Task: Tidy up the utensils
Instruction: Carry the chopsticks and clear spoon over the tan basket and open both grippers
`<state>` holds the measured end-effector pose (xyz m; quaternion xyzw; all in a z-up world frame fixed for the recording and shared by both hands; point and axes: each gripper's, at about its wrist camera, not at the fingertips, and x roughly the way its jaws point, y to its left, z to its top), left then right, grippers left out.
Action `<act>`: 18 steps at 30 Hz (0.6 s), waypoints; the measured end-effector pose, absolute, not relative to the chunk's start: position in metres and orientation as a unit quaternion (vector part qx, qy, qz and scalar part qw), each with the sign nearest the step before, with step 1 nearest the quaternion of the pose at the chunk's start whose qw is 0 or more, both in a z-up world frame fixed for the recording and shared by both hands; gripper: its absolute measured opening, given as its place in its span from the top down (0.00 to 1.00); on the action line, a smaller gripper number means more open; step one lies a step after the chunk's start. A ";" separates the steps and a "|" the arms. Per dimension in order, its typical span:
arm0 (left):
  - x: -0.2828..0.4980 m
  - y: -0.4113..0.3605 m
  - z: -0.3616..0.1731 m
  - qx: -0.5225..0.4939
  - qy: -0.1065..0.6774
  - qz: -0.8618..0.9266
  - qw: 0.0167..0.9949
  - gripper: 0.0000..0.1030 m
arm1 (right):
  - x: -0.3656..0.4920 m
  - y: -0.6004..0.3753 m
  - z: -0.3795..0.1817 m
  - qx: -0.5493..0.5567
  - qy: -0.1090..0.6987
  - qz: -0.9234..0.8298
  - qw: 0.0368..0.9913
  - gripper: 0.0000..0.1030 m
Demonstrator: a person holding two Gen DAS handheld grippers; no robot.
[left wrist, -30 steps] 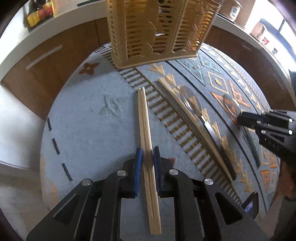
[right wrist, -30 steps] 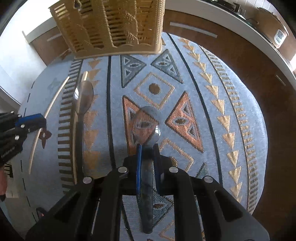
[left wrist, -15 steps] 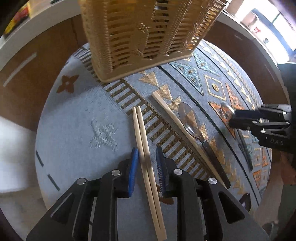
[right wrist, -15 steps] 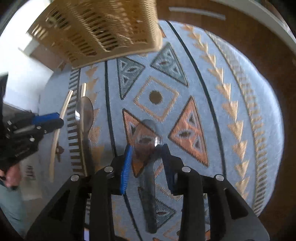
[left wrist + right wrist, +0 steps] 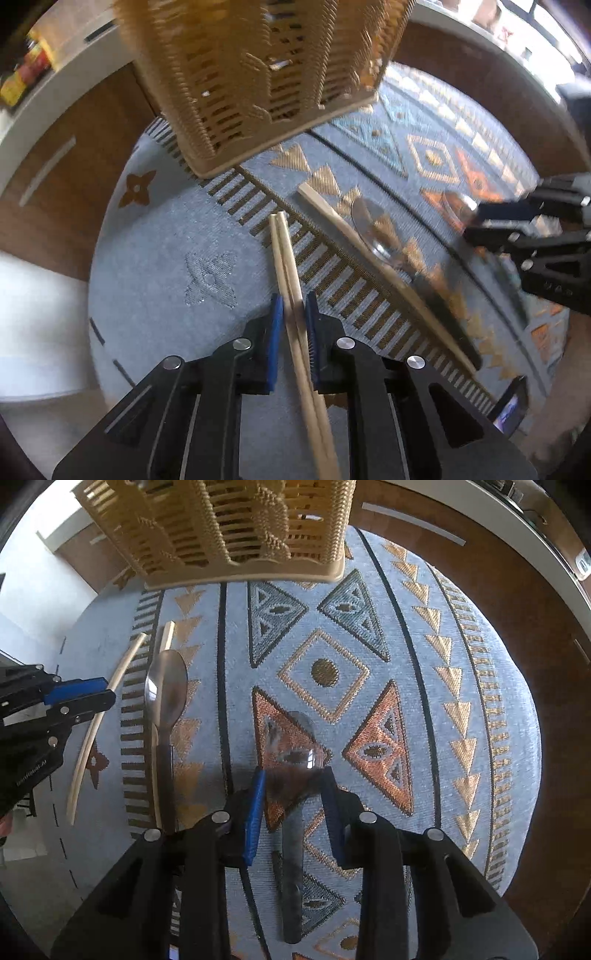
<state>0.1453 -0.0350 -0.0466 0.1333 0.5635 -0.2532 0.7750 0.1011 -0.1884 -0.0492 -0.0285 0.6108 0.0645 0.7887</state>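
Observation:
A pair of pale wooden chopsticks (image 5: 286, 251) lies lengthwise between the blue pads of my left gripper (image 5: 293, 299). Its jaws are closing and press on the pair. To the right lie another long chopstick (image 5: 369, 258) and a metal spoon (image 5: 373, 229) with a dark handle. My right gripper (image 5: 291, 771) points down over a second dark-handled spoon (image 5: 291, 738) that rests on the cloth. Its jaws are closing, but gaps remain beside the handle. The woven tan utensil basket (image 5: 240, 528) stands at the far edge.
A grey-blue cloth (image 5: 406, 664) with orange triangles covers the table. Brown cabinet fronts (image 5: 55, 147) and a white counter with bottles (image 5: 22, 74) lie beyond it. A small dark screen (image 5: 511, 406) sits at the cloth's near right edge.
Both grippers have moved toward the basket, which looms larger. The left jaws widened briefly, then narrowed on the chopsticks. The right jaws let go of the spoon's neck and stand wider.

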 end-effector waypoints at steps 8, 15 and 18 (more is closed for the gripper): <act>0.108 0.009 -0.003 0.010 0.435 -0.271 0.858 0.91 | 0.021 -0.219 0.005 0.015 0.446 0.092 0.890 0.74; 0.079 0.022 0.049 -0.074 0.327 -0.299 0.893 0.91 | -0.030 -0.233 0.059 0.084 0.287 0.142 0.944 0.74; 0.072 0.024 0.084 -0.084 0.267 -0.296 0.913 0.92 | -0.027 -0.233 0.092 0.089 0.232 0.145 0.958 0.74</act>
